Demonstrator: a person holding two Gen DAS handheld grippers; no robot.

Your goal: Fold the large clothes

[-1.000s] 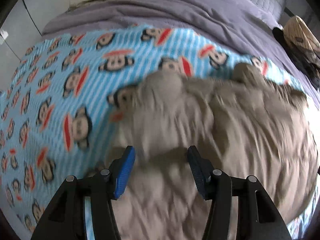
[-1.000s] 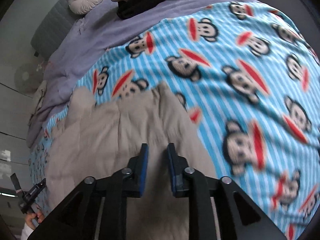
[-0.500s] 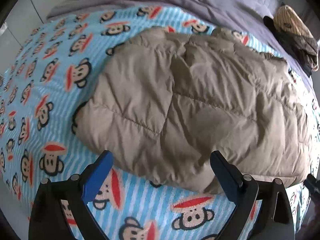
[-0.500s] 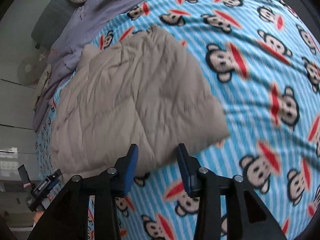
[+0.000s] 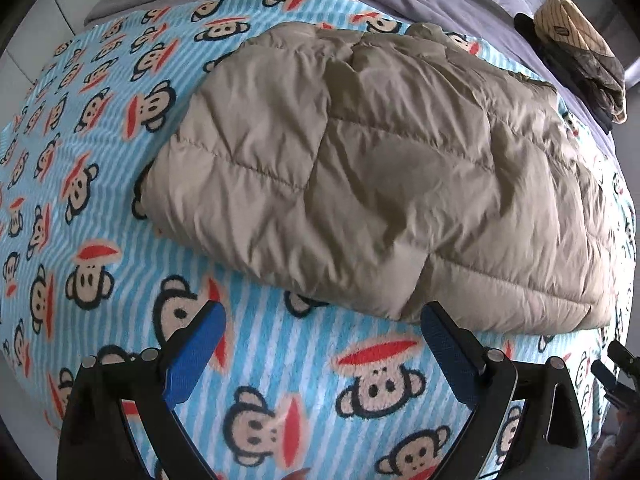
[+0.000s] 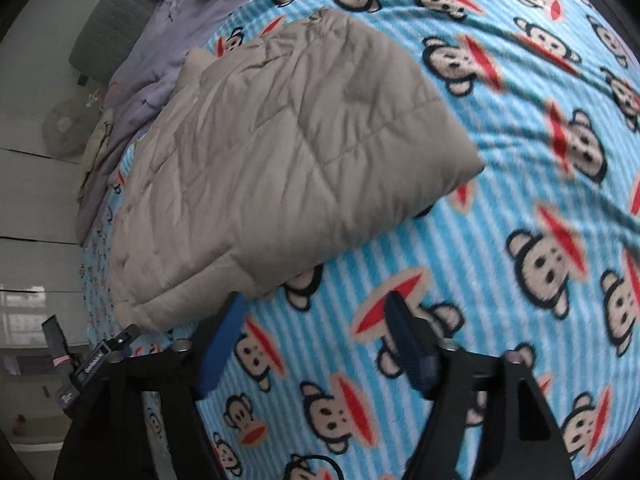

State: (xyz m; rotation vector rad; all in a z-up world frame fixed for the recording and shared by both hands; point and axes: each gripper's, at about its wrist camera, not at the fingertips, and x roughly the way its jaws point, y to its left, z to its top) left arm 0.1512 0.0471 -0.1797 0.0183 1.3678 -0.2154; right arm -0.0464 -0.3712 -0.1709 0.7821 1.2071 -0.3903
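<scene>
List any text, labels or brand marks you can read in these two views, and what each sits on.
No text here can be read.
Small dark patch on the striped folded garment beyond the beige puffer jacket: too small to read.
White lettering on the black camera mount at the lower left of the right wrist view: too blurred to read.
Monkey-print blanket: pictures only, no words.

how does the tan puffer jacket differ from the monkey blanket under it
The tan puffer jacket is plain, quilted and puffy; the monkey blanket is fleecy, blue-striped and printed with cartoon monkeys. The jacket is folded into a compact bundle, while the blanket is spread flat, reaching well beyond it on all sides. The jacket lies on top; the blanket lies beneath. Neither is held by a gripper.
</scene>
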